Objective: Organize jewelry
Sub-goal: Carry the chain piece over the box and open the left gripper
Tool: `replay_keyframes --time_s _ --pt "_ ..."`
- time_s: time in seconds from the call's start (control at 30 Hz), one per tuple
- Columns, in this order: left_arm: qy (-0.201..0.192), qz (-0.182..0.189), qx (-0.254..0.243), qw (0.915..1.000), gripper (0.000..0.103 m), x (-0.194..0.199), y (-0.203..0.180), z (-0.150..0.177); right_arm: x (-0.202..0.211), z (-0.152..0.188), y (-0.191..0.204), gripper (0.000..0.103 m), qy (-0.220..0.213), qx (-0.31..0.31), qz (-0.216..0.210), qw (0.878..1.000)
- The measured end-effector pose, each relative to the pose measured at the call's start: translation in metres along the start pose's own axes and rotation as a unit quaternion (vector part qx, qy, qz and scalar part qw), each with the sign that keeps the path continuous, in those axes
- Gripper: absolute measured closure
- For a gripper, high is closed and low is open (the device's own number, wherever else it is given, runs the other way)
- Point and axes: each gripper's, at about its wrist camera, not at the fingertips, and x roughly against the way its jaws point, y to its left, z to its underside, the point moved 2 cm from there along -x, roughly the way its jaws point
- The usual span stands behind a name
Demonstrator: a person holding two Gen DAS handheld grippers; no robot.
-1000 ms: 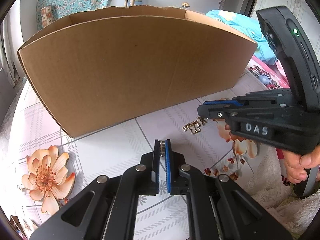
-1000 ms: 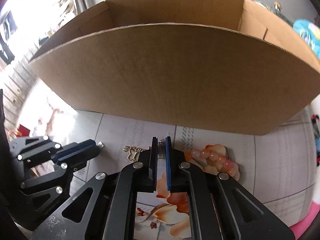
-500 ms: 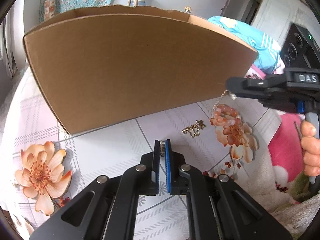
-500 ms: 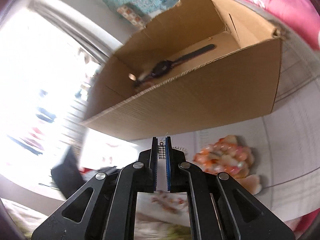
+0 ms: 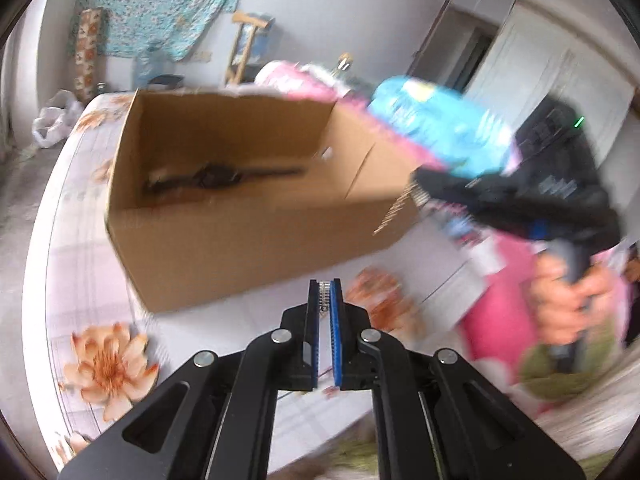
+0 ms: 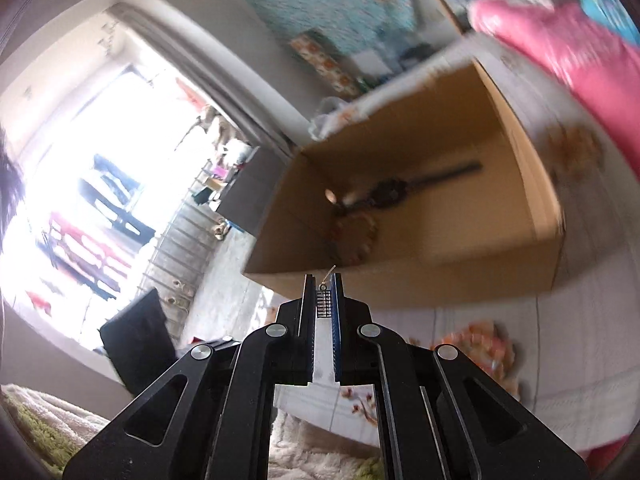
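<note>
An open cardboard box [image 5: 224, 236] stands on the floral tabletop; it also shows in the right wrist view [image 6: 440, 280]. Inside lie a dark wristwatch [image 5: 216, 176], also in the right wrist view [image 6: 400, 192], and a beaded bracelet [image 6: 354, 240]. My right gripper [image 6: 325, 300] is shut on a thin gold chain [image 5: 394, 212] and holds it raised by the box's right end; the chain dangles from its tip. My left gripper [image 5: 325, 300] is shut with nothing in it, raised in front of the box. Both views are blurred.
Orange flower prints [image 5: 108, 364] mark the white tabletop. Pink and blue bedding [image 5: 432, 128] lies behind the box. A fluffy white and green cloth [image 6: 320, 460] lies at the near edge. A bright window [image 6: 80, 184] is on the left.
My right gripper has risen with the gold chain toward the box's open top. My left gripper has lifted too, so the box's inside now shows. The pendant and beads are out of sight.
</note>
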Motion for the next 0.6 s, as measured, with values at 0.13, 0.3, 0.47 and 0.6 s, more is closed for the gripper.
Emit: replay_keyframes --time_s 0.13,0.3,0.47,0.6 --pt "-0.009 0.019 -0.023 0.9995 0.098 0.014 -0.008 -0.051 0.007 -0.029 0.014 0.098 -0.010 0.058 0.007 0.998" --pt "0.067 0.006 -0.034 0.9972 0.099 -0.031 0.009 -0.099 -0.022 -0.068 0.009 0.098 0.044 0.095 0.043 0.994" --pt "0.206 -0.012 -0.004 0.9785 0.099 -0.112 0.046 -0.131 -0.071 -0.089 -0.016 0.098 0.131 0.110 0.083 0.982" --pt "0.274 -0.033 0.007 0.9611 0.099 -0.159 0.067 -0.134 -0.108 -0.090 -0.036 0.098 0.195 0.124 0.128 0.964"
